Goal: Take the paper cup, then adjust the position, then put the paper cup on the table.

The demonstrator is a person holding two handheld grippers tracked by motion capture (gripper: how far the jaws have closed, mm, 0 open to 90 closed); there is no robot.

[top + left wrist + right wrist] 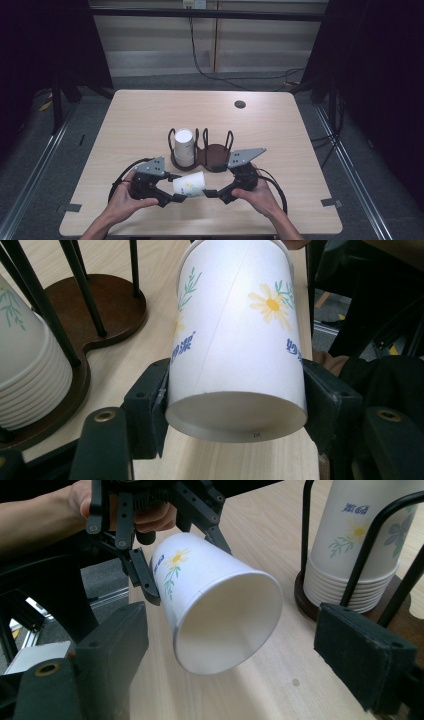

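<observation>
My left tongs (176, 198) clamp paper cup (190, 184) | right tongs (212, 193) gape, empty | cup holder (216, 156) slot unfilled, I judge.

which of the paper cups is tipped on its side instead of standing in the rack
The single paper cup clamped by the left gripper, held sideways with its open mouth toward the right gripper. The other cups sit nested as a stack in the rack.
</observation>
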